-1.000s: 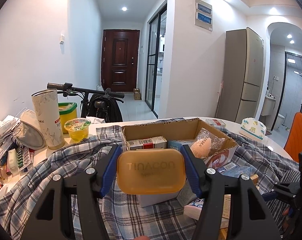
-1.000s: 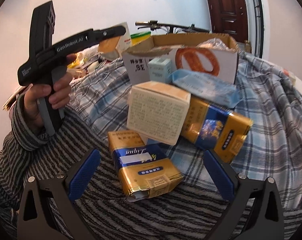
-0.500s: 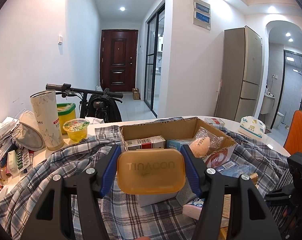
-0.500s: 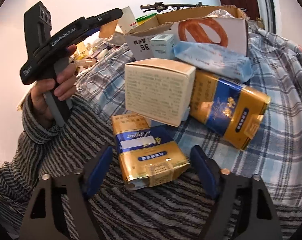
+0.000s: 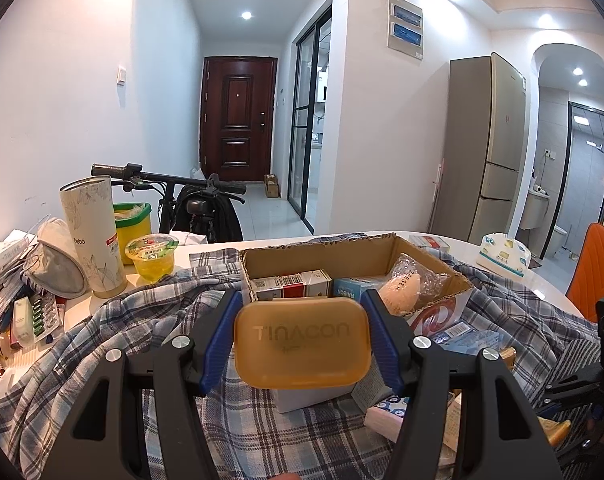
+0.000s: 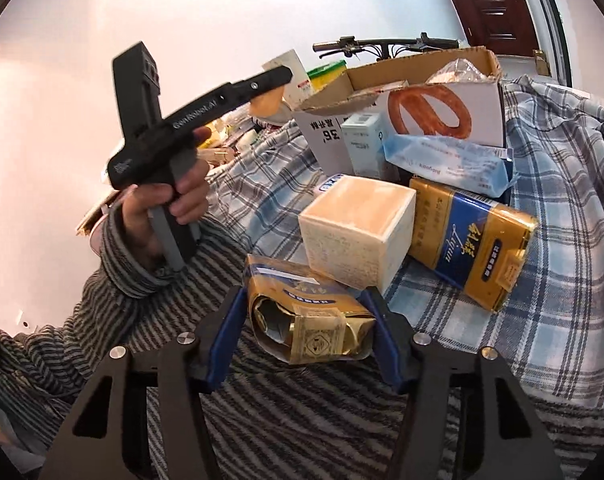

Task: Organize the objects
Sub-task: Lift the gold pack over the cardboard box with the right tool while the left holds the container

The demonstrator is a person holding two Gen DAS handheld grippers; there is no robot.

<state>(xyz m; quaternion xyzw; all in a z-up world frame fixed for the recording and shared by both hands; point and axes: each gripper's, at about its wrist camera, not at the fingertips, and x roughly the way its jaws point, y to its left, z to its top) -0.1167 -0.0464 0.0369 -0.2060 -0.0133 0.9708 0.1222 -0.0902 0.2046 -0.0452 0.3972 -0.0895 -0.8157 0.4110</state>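
the amber soap case [image 5: 302,346], stamped tinacon, sits clamped between the blue pads of the left gripper [image 5: 302,340], raised above the plaid cloth [image 5: 161,320] just in front of the open cardboard box [image 5: 322,250]. in the right wrist view the same gripper [image 6: 267,94] shows from the side, its black handle wrapped by the person's left hand [image 6: 169,200] in a striped sleeve [image 6: 141,300]. inside the box lie a red and white carton [image 5: 289,282], a blue and white carton [image 5: 350,286] and a pink thing in clear wrap [image 5: 402,288]. lower down, the gold and blue pack [image 6: 310,316] lies on the striped fabric with its torn end toward the camera, and the right gripper [image 6: 306,332] is closing around it: the blue pads flank both sides of the pack and look to be touching it, though i cannot tell how firmly. a cream box [image 6: 358,232] rests on the far end of that pack, and a second gold and blue pack [image 6: 470,244] lies tilted just beside it on the cloth, with a pale blue pouch [image 6: 446,164] behind, against the box front. to the left on the table stand a white patterned tube [image 5: 91,236], a jelly cup [image 5: 151,256] and a yellow tub with a green rim [image 5: 131,224], near a grey mask [image 5: 55,264]. a bicycle handlebar [image 5: 165,178] crosses behind them, with a dark door [image 5: 237,120] down the hall and a tall fridge [image 5: 486,148] to the right.
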